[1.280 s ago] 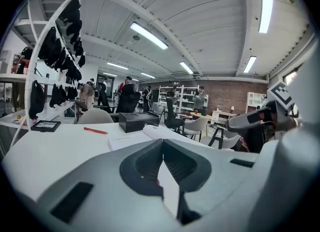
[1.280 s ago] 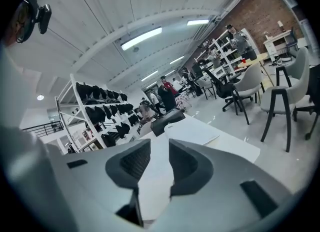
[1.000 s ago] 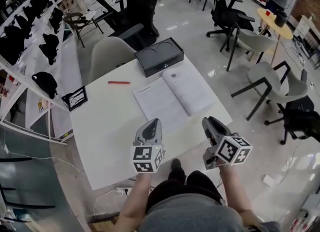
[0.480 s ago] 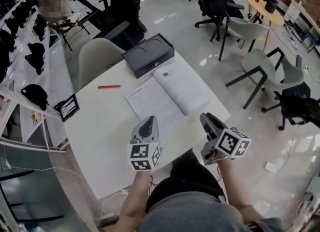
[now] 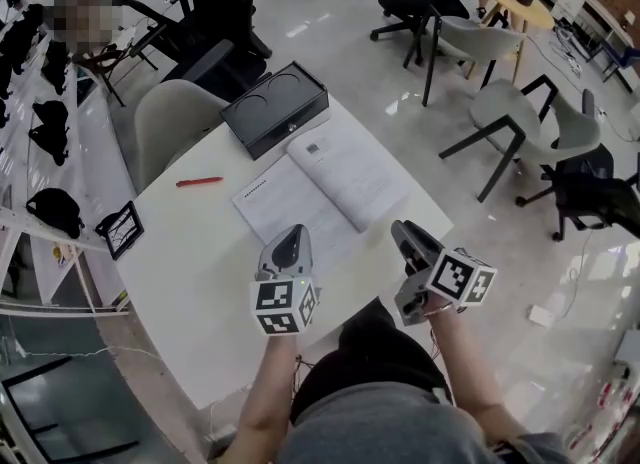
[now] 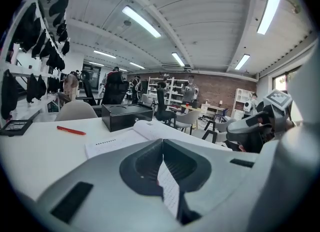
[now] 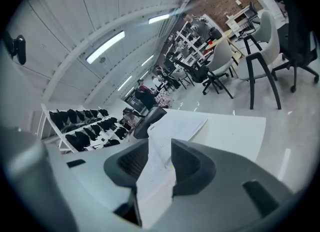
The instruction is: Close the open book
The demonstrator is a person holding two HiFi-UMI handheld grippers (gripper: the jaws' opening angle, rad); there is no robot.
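2 forearms [image 5: 266,392] outstretched (converging slightly), near open book [image 5: 322,184]

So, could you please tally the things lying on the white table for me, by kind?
open book: 1
black box: 1
red pen: 1
small black frame: 1
Total: 4
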